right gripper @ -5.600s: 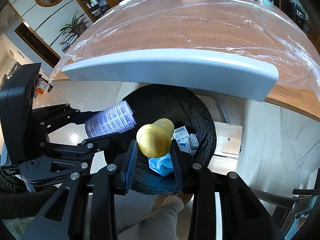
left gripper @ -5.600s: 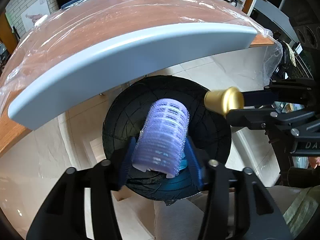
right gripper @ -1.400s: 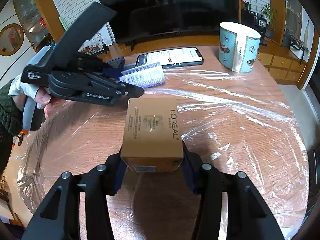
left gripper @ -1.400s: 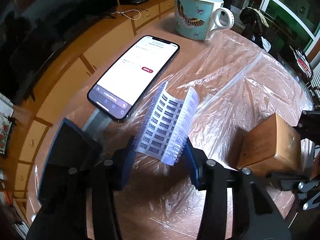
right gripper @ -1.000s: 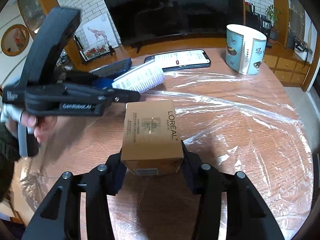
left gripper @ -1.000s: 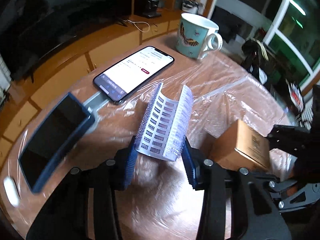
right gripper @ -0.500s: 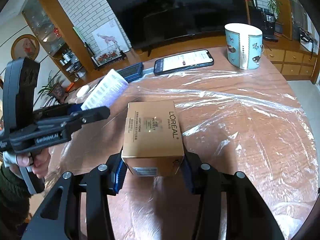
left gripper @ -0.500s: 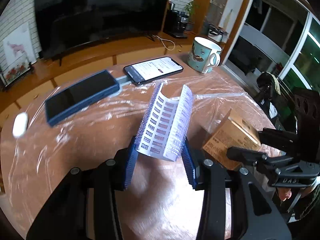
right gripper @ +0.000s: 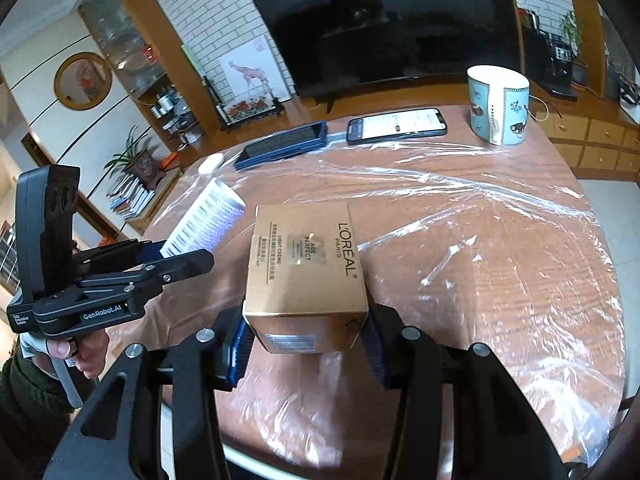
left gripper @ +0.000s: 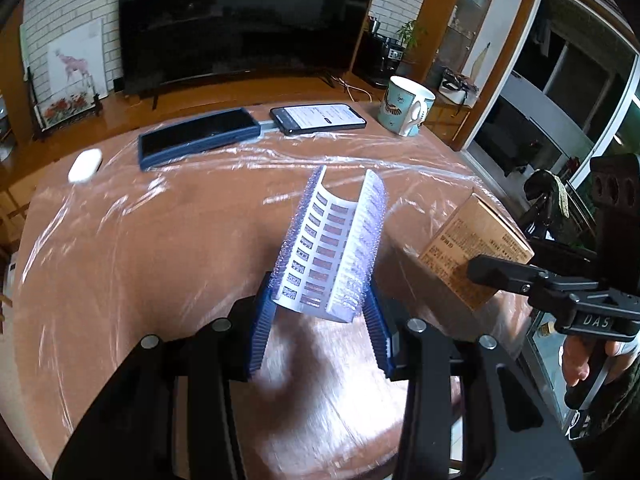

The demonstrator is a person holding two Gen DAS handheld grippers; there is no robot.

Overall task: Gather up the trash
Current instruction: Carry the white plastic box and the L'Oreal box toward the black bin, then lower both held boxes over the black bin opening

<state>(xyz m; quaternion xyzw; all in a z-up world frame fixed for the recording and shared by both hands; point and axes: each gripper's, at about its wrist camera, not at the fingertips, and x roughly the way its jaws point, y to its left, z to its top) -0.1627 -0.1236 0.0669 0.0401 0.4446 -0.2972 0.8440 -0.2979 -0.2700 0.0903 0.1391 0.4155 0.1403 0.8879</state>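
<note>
**Two pieces of trash held above the table, one per gripper**

Left wrist view, centre of frame: the left gripper (left gripper: 320, 312) is closed on the lower end of a split purple hair roller (left gripper: 334, 240), a curved half-shell with bristly outside. It is judged light, springy and easily crushed; the bristles should resist slipping, so a gentle pinch across its edges suffices. Right wrist view, lower centre: the right gripper (right gripper: 306, 344) is closed on the side faces of a gold L'Oréal carton (right gripper: 306, 268). It is probably empty thin card, stiff at its corners, with slick faces. Both hang over the film-covered table (right gripper: 500, 240); no bin is visible.
</note>
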